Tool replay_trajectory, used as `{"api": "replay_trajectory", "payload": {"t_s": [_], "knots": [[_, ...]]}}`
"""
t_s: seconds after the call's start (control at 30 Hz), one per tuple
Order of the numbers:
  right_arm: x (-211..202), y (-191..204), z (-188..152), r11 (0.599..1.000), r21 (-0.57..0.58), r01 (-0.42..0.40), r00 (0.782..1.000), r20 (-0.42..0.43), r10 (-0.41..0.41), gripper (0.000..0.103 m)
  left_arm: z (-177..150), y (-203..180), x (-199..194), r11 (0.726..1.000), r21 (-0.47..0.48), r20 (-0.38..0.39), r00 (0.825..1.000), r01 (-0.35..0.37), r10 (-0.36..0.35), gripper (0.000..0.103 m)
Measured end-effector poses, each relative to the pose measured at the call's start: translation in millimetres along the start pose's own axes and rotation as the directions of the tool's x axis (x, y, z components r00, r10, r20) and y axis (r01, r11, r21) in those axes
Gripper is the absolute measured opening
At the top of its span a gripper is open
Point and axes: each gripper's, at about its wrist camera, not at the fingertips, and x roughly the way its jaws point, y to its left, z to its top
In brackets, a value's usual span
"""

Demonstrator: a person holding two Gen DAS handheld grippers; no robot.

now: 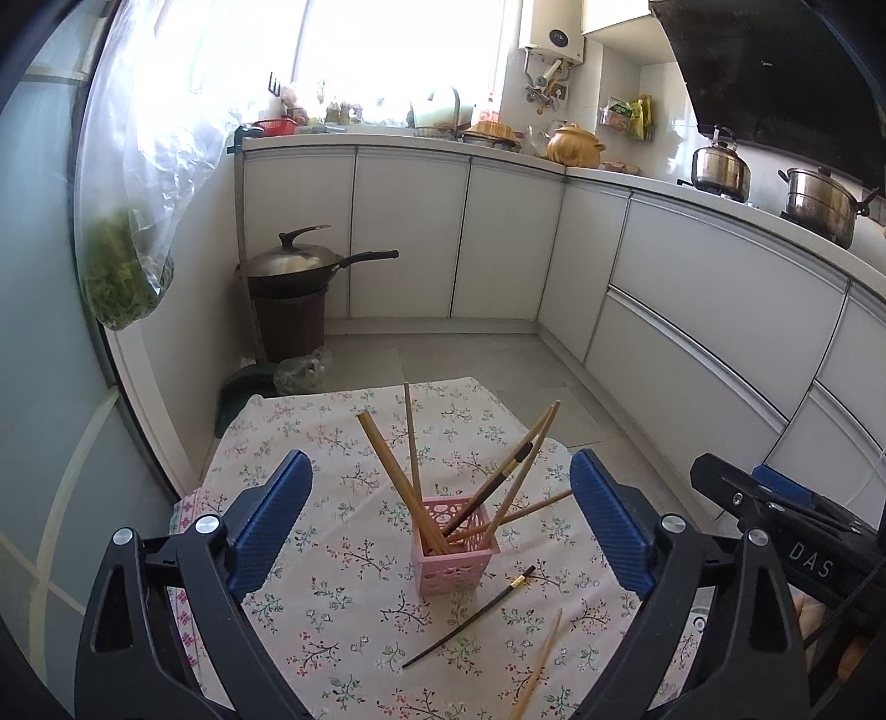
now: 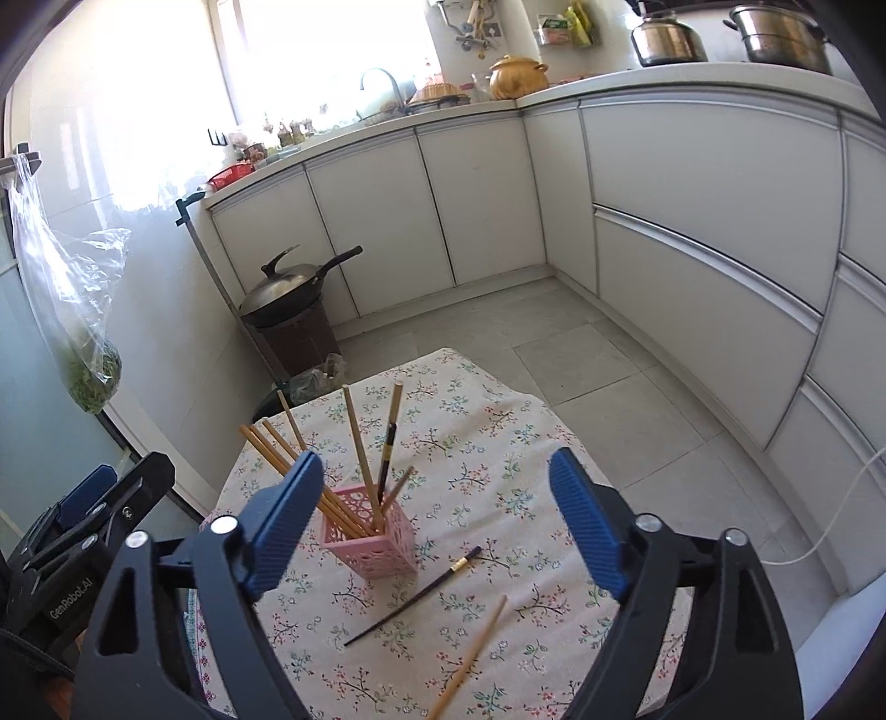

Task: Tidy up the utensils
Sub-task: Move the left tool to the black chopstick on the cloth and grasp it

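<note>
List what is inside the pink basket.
The pink basket holds several light wooden chopsticks and one dark chopstick, all leaning outward. Their lower ends are hidden behind the basket's walls, so anything else at the bottom cannot be seen.

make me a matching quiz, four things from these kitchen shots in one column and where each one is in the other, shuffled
1. black chopstick
2. pink holder
3. wok
4. steel kettle

a. on the counter
b. lying flat on the floral cloth
c. on top of the brown bin
d. standing on the cloth, full of chopsticks

Pairs: 1-b, 2-d, 3-c, 4-a
</note>
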Motion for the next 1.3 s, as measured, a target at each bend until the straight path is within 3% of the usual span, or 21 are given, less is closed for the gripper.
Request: {"api": "replay_trajectory", "payload": {"t_s": [0.3, 0.4, 0.6, 0.83, 0.97, 1.07, 1.23, 1.3], "knots": [[-9.7, -36.0, -28.8, 0.998, 0.067, 0.005, 0.998, -0.055, -0.001, 0.096, -18.0, -5.9, 5.1, 0.999, 0.054, -0.050, 0.999, -0.004, 0.007, 0.096], [-11.2, -49.9, -40.2, 0.995, 0.095, 0.019, 0.997, -0.075, -0.012, 0.096, -26.9, -8.4, 19.4, 0.996, 0.090, -0.117, 0.993, 0.010, 0.000, 0.096], [0.6, -94.5, -75.3, 0.975, 0.216, 0.041, 0.983, -0.182, -0.001, 0.096, -62.6, -17.3, 64.8, 0.984, 0.148, -0.320, 0.946, 0.095, -0.043, 0.096], [16.1, -132.9, -101.8, 0.944, 0.318, 0.083, 0.963, -0.269, 0.006, 0.096, -98.1, -43.3, 92.5, 0.962, 0.203, -0.446, 0.892, 0.180, -0.073, 0.096], [7.0, -150.9, -99.3, 0.913, 0.405, 0.053, 0.968, -0.245, 0.052, 0.096, -119.5, -71.5, 106.6, 0.938, 0.263, -0.504, 0.861, 0.225, -0.065, 0.096], [-7.1, -165.8, -94.9, 0.892, 0.450, 0.038, 0.978, -0.201, 0.059, 0.096, -137.5, -103.5, 117.9, 0.905, 0.311, -0.545, 0.835, 0.292, -0.082, 0.096], [-20.0, -191.0, -93.8, 0.852, 0.523, 0.014, 0.980, -0.175, 0.091, 0.096, -143.0, -152.4, 152.8, 0.852, 0.438, -0.538, 0.843, 0.287, -0.008, 0.094], [-21.1, -199.6, -94.8, 0.835, 0.550, 0.002, 0.977, -0.179, 0.115, 0.096, -141.2, -170.0, 176.3, 0.827, 0.492, -0.556, 0.829, 0.273, 0.057, 0.089]]}}
